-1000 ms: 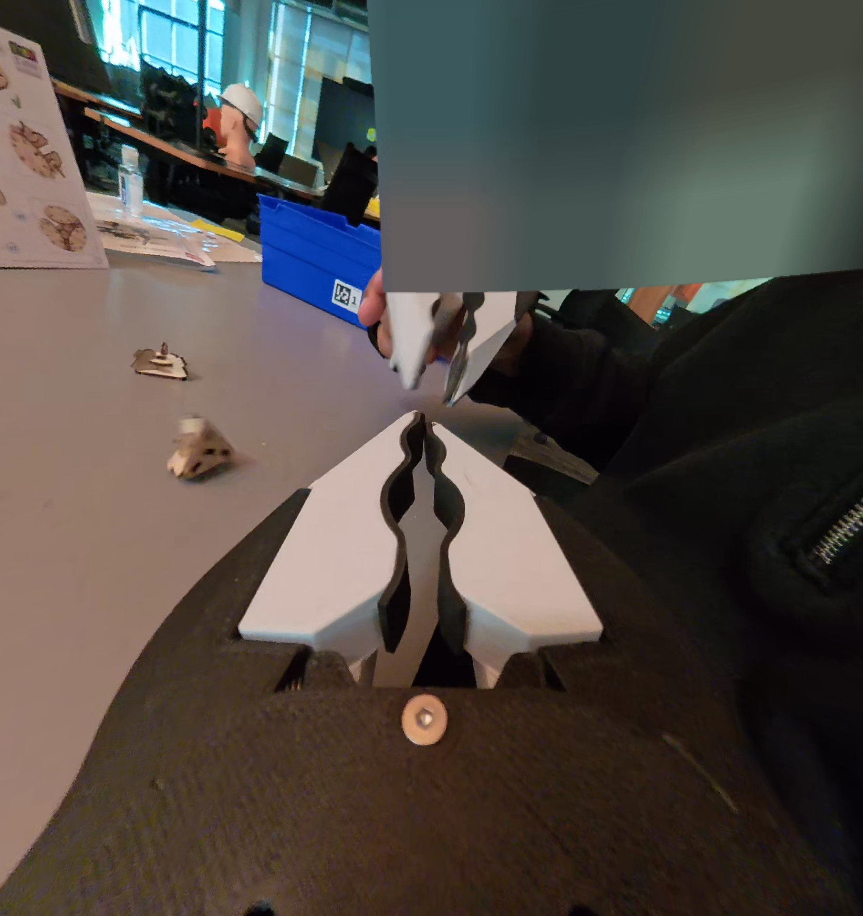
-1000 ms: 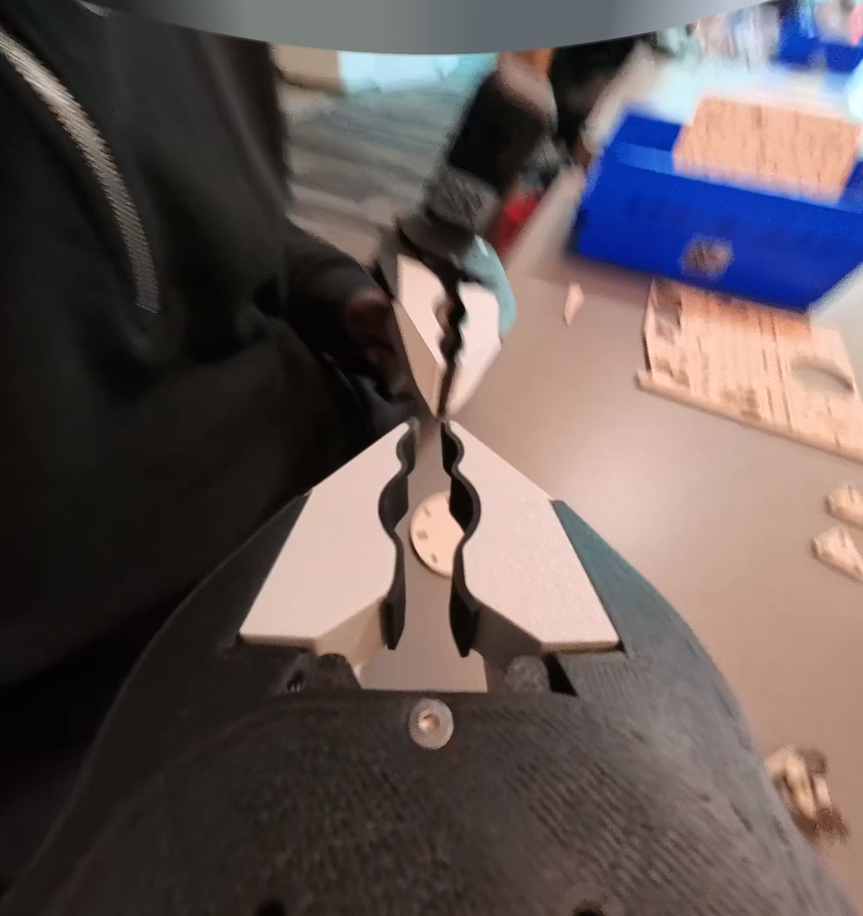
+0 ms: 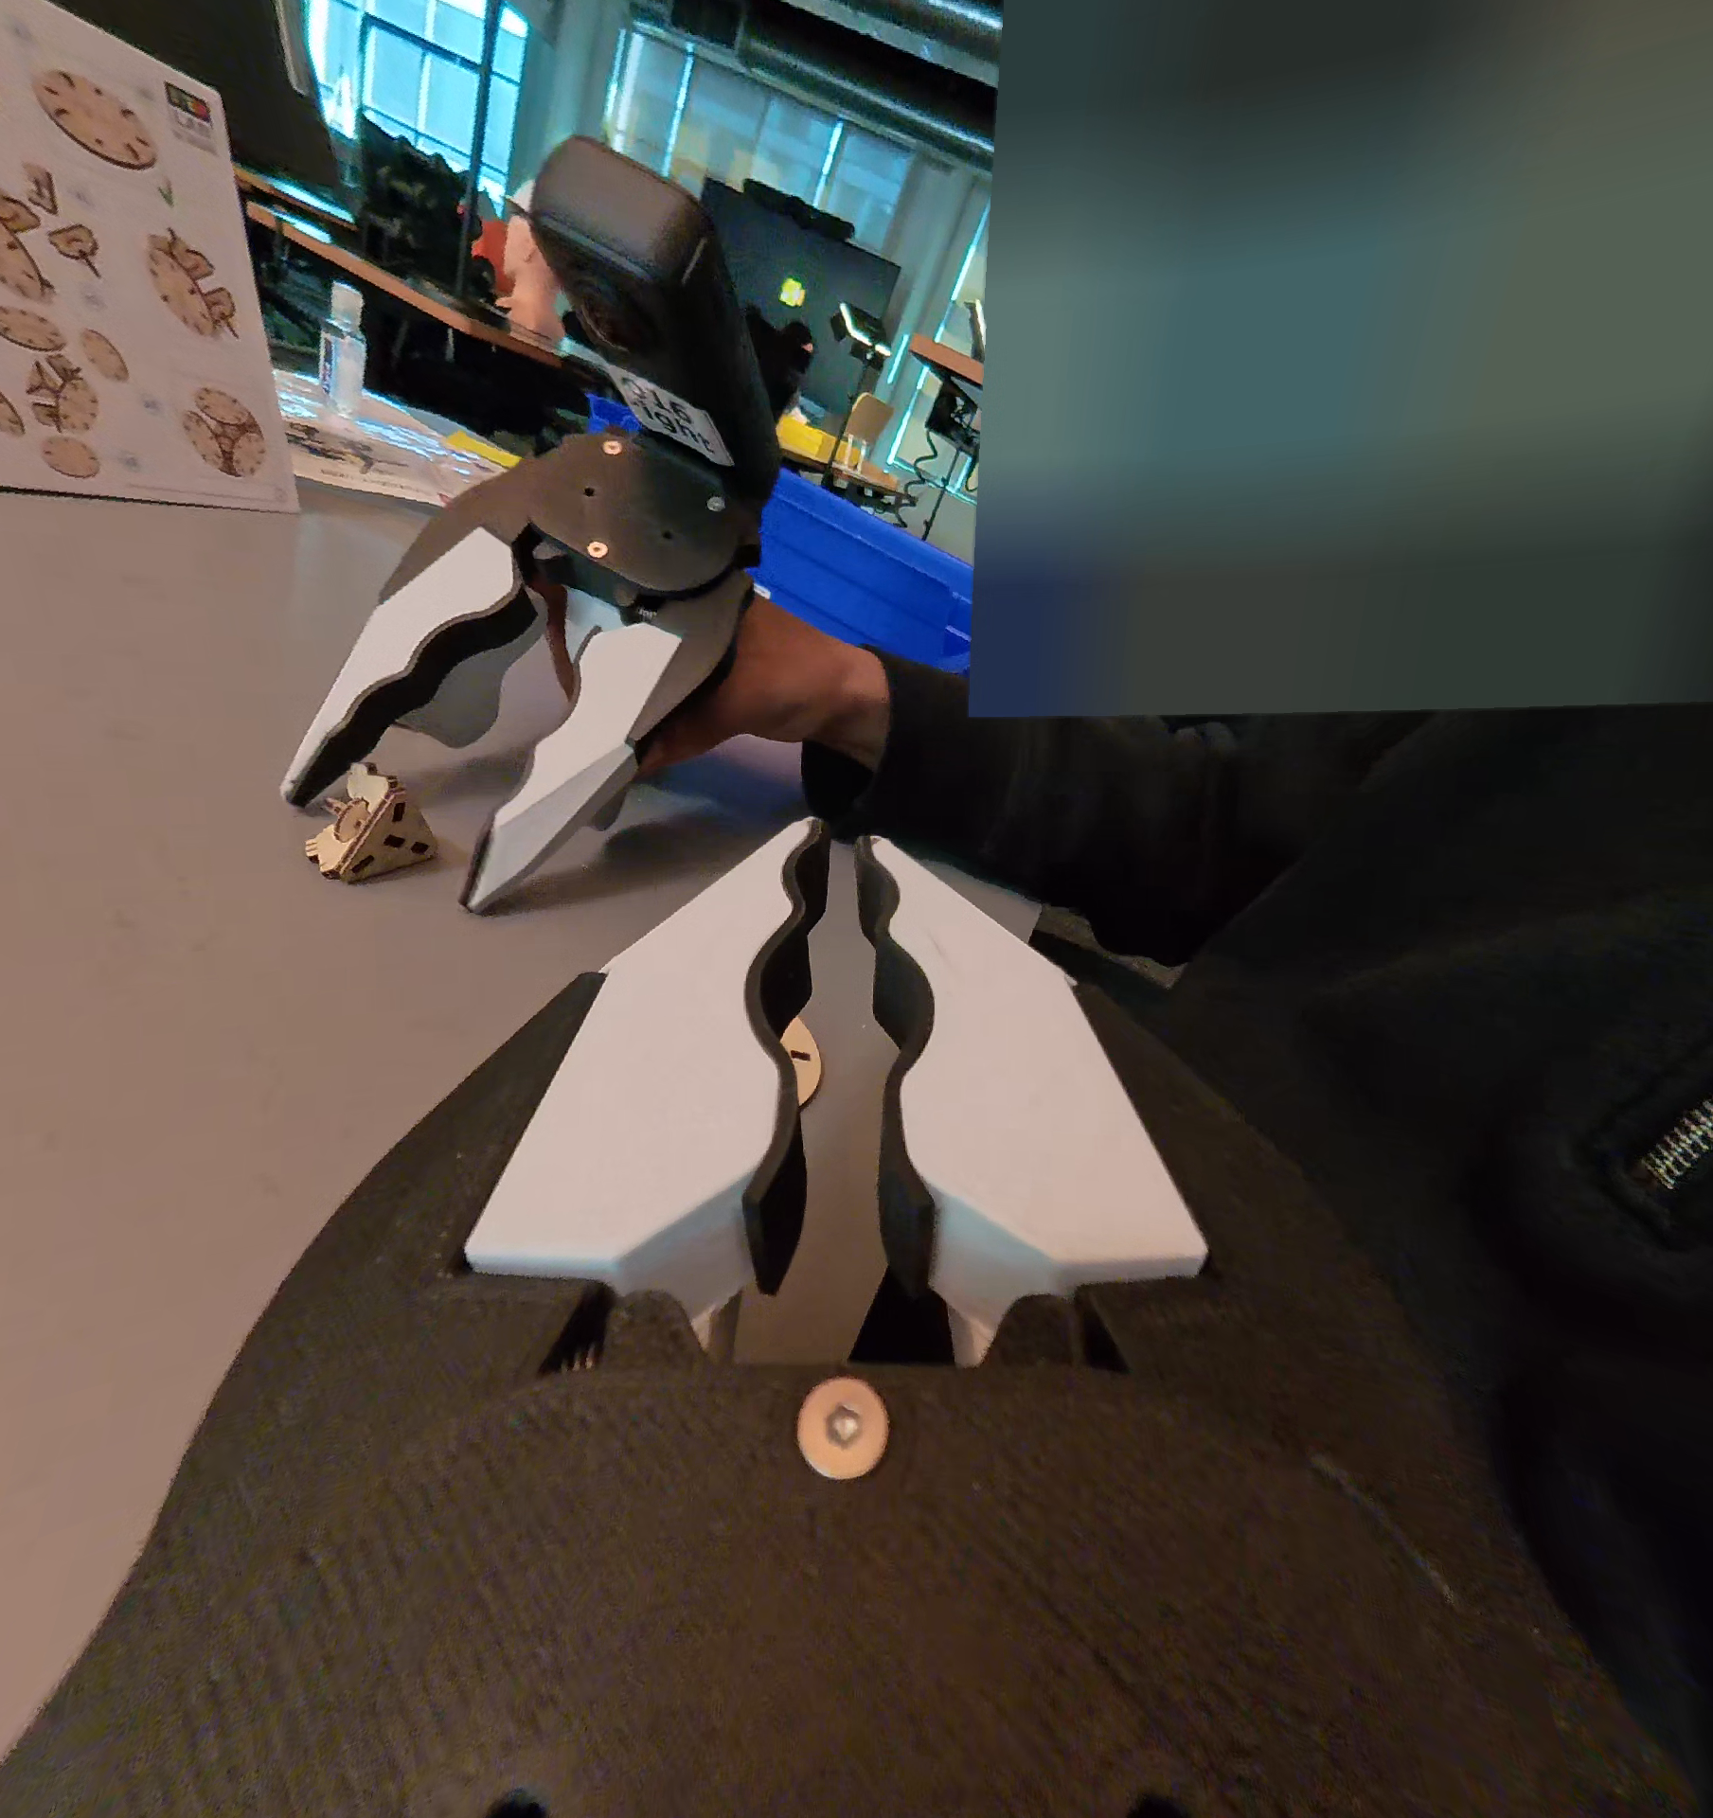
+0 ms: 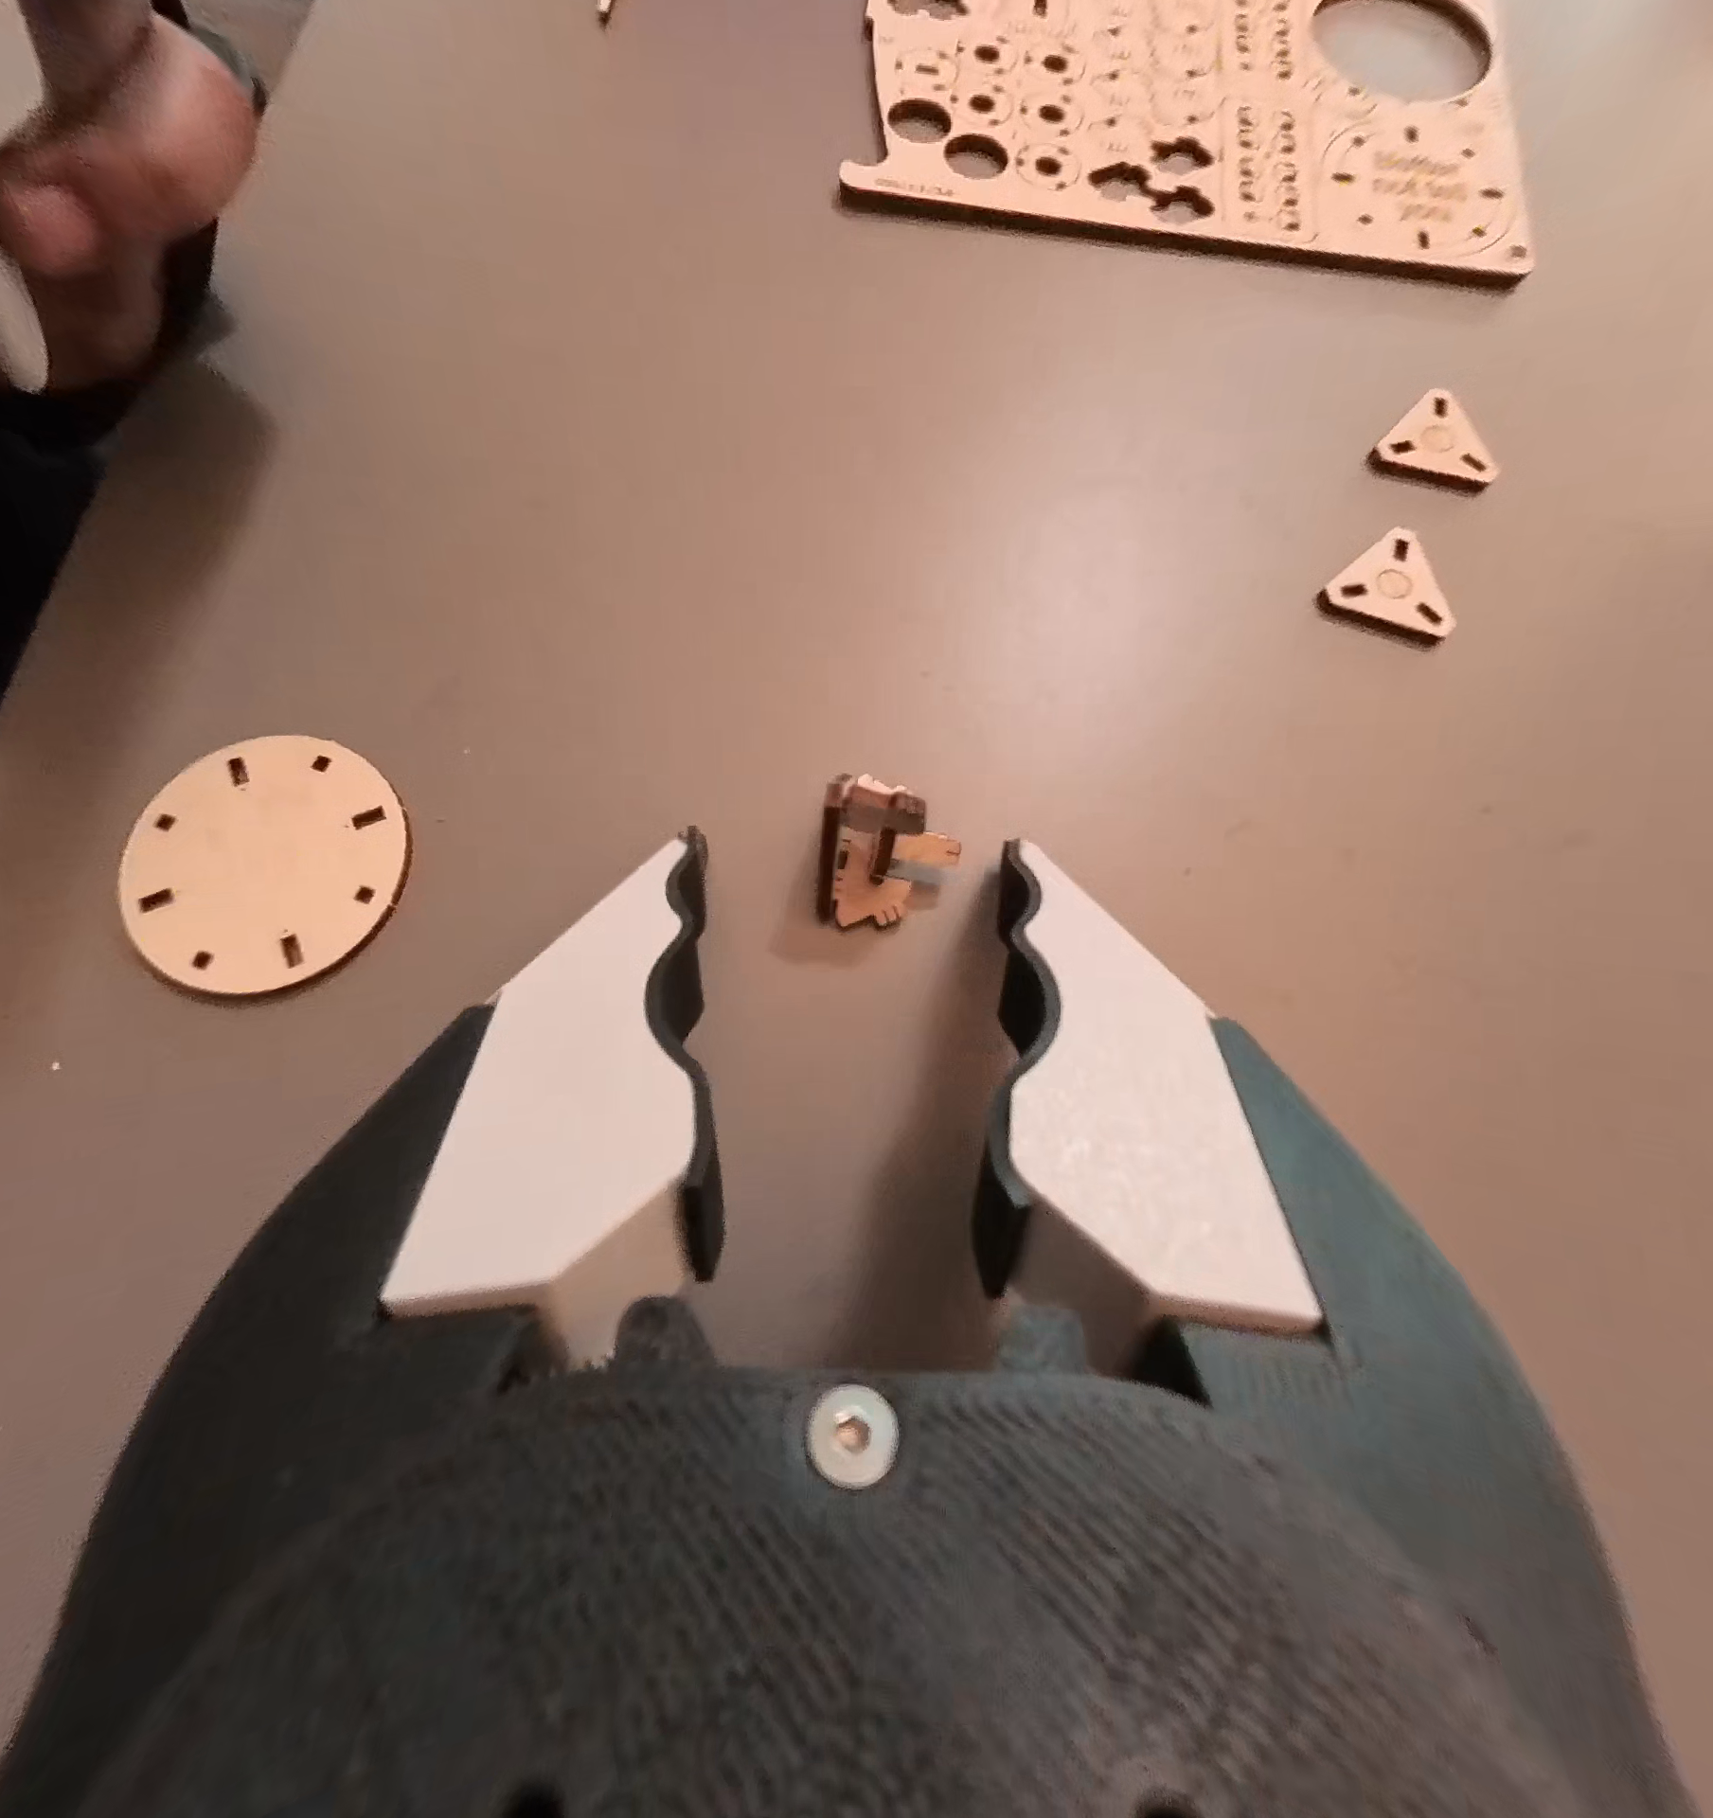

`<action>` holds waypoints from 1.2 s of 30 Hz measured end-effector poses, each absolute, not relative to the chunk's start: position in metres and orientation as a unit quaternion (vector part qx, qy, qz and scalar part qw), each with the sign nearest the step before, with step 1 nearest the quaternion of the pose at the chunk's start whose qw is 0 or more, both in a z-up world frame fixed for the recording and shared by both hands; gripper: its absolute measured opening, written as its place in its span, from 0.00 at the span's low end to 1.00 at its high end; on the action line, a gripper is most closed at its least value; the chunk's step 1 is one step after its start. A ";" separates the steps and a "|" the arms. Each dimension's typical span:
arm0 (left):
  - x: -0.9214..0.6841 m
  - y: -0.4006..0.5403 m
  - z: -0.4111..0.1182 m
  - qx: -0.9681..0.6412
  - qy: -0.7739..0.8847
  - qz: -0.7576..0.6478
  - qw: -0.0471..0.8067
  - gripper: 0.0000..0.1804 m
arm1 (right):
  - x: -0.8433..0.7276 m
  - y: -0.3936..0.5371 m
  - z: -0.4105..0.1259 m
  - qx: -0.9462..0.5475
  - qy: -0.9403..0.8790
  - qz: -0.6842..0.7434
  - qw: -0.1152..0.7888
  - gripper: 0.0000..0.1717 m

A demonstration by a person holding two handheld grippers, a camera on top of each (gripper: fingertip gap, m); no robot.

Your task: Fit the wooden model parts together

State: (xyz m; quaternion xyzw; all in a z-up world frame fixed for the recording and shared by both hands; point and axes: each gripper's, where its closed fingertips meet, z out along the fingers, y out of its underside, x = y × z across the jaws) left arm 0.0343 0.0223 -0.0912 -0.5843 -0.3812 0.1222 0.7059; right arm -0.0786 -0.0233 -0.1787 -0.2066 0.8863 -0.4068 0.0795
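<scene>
Plywood, laser-cut: small assembled wooden piece (image 4: 877,854) standing on the grey table (image 4: 636,492), framed between the right gripper (image 4: 850,856)'s fingertips, touching neither pad; long axis running away from the wrist camera, flat plate on edge at the left, short tab poking toward the right finger (image 4: 1108,1033); seen from the left wrist view, same piece (image 3: 370,826) just beside the far fingertip, triangular face tilted. Right gripper (image 3: 380,836) pitched steeply down, both tips at or near the tabletop, jaws spread wide, gripped from behind by a hand (image 3: 783,689) in a dark sleeve. Left gripper (image 3: 837,836) held low and level, jaws nearly shut with only a thin slit between, nothing pinched; slotted wooden disc (image 4: 262,866) lying flat beneath it, well left of the piece. Farther off: 2 triangular plates (image 4: 1388,585), a punched-out sheet (image 4: 1187,128).
</scene>
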 end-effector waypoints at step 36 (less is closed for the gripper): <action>0.048 -0.010 -0.139 -0.570 -0.507 -0.019 0.647 0.14 | 0.011 0.027 -0.167 -0.361 0.915 0.077 0.161 0.16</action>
